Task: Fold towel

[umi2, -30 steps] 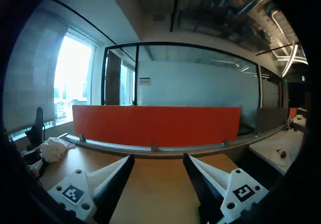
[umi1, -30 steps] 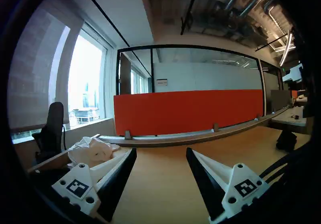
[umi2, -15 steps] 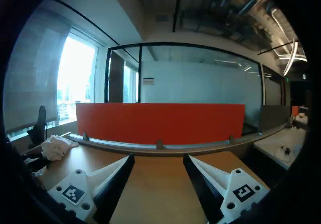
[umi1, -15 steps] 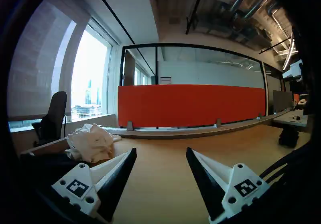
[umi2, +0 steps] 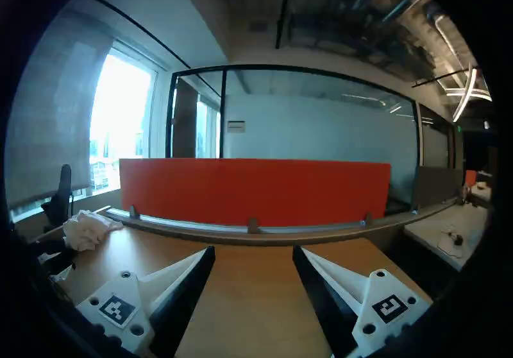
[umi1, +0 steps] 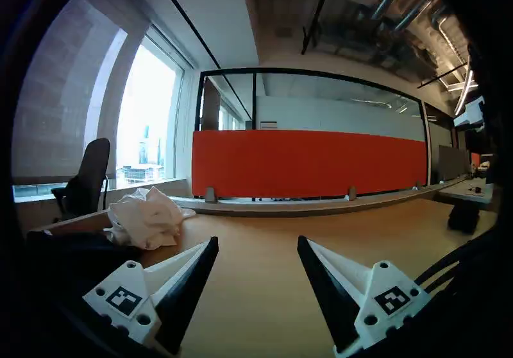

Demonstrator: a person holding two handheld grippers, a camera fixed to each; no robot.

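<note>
A crumpled white towel [umi1: 146, 217] lies in a heap on the wooden desk [umi1: 256, 281], ahead and to the left of my left gripper [umi1: 256, 246]. That gripper is open, low over the desk, with nothing between its fingers. In the right gripper view the same towel [umi2: 86, 228] sits far off at the left edge of the desk [umi2: 253, 300]. My right gripper [umi2: 253, 252] is open too, empty, and well to the right of the towel.
An orange partition [umi1: 308, 163] runs along the desk's far edge. A black office chair [umi1: 86, 185] stands by the window at left. A dark object [umi1: 463, 217] rests on the desk at right. Another desk [umi2: 449, 226] lies to the far right.
Both grippers have sunk lower toward the desk. The towel has grown larger and risen in the left gripper view as that gripper neared it. Both stayed open.
</note>
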